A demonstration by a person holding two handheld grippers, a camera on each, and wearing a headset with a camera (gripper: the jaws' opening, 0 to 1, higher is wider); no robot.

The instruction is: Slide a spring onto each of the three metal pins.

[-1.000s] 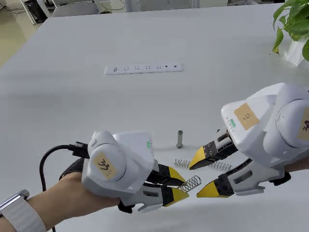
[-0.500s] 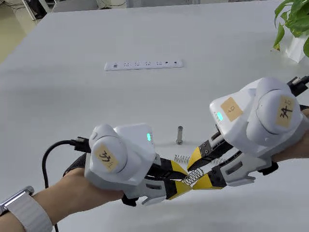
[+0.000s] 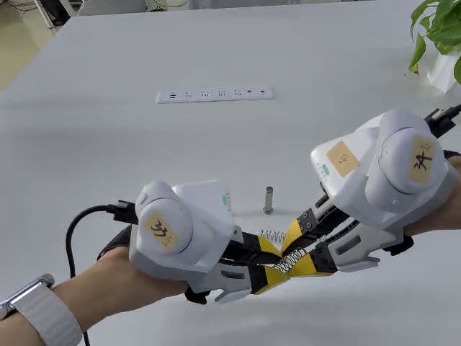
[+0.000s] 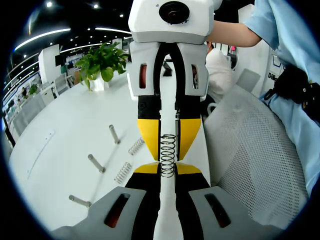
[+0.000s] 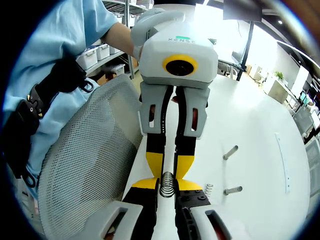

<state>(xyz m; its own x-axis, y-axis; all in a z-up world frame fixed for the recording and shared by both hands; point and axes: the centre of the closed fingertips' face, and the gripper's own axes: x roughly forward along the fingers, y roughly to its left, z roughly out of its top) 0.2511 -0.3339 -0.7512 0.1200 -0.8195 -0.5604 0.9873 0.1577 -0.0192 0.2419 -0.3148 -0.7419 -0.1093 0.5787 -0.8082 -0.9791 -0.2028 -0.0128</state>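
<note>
A short steel spring [image 3: 288, 261] hangs above the white table [image 3: 144, 158], held between both grippers, which face each other tip to tip. My left gripper [image 3: 272, 265] is shut on one end of it. My right gripper [image 3: 297, 252] has its yellow tips against the other end. In the left gripper view the spring [image 4: 168, 155] runs straight from my own jaws into the opposite jaws. A metal pin [image 3: 268, 200] stands upright just behind the tips. Three pins [image 4: 114, 134] [image 4: 96, 163] [image 4: 80, 201] stand on the table, with two loose springs [image 4: 136, 146] [image 4: 122, 172] lying near them.
A white power strip [image 3: 215, 94] lies further back on the table. A potted plant [image 3: 436, 43] stands at the far right corner. A mesh chair [image 5: 85, 185] and a person in a blue shirt [image 5: 60, 55] are beside the table edge.
My right gripper came in from the right and its open jaws closed onto the free end of the spring held by the left gripper. The left gripper barely moved.
</note>
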